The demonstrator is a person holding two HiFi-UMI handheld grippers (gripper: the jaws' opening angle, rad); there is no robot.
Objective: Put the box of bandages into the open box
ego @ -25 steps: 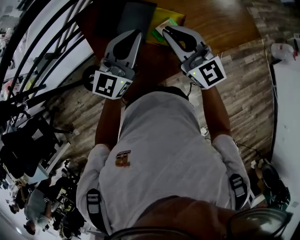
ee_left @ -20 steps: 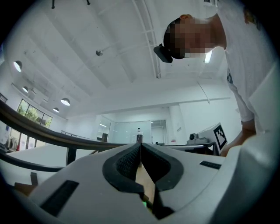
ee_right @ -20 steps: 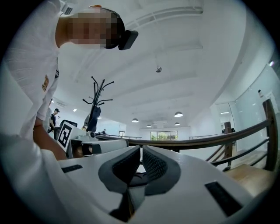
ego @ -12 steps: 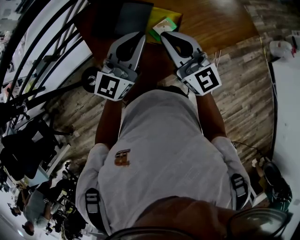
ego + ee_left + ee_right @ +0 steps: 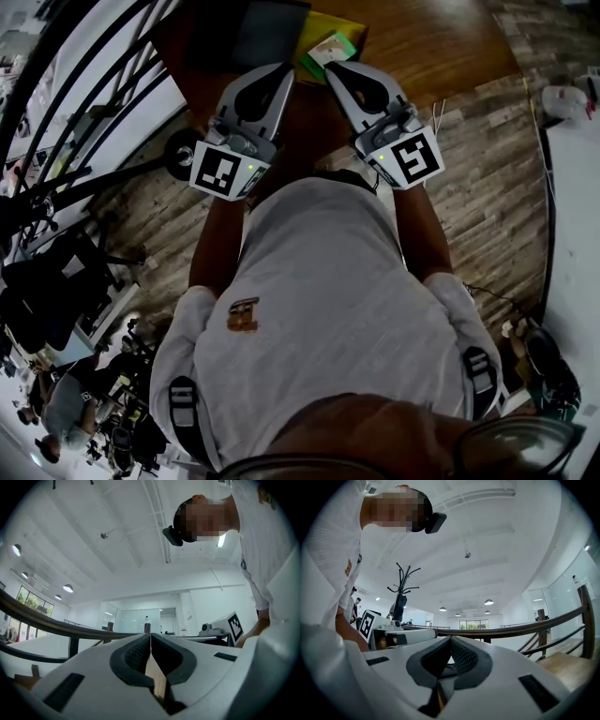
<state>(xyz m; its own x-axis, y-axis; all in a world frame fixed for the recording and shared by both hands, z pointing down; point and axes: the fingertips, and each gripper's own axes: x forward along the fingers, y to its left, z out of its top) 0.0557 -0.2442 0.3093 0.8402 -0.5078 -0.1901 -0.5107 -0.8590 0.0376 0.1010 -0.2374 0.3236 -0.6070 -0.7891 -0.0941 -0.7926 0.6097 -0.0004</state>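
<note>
Brown wooden table (image 5: pixel 441 37) across the top of the head view, on a grey-brown plank floor (image 5: pixel 487 187). Black curved railing (image 5: pixel 84 94) sweeping down the left side, and the edge of a white surface (image 5: pixel 574 206) cut off at the right. On the table, a dark grey box (image 5: pixel 267 33) toward the left and, just beside it on the right, a yellow-green flat item (image 5: pixel 349 28) carrying the box of bandages (image 5: pixel 330 45), small, white and green. From the gripper views, a large white room with round ceiling lamps (image 5: pixel 489 602), a coat stand (image 5: pixel 401 590) and glass partitions (image 5: pixel 140 620) far off. Dark grey box dim and clipped by the frame's top edge, open or closed not readable. Print on the box of bandages too small to read. Both hands hidden beneath the marker cubes, only the bare forearms showing. Left gripper (image 5: pixel 274 77) and right gripper (image 5: pixel 339 71) held side by side in front of a white shirt (image 5: pixel 319 309), elbows bent, both pointing roughly level toward the table with tips over its near edge. Right gripper's tip just beside the box of bandages, contact not discernible. Left gripper's jaws clenched together with nothing between them. Right gripper's jaws likewise pressed closed and empty.
</note>
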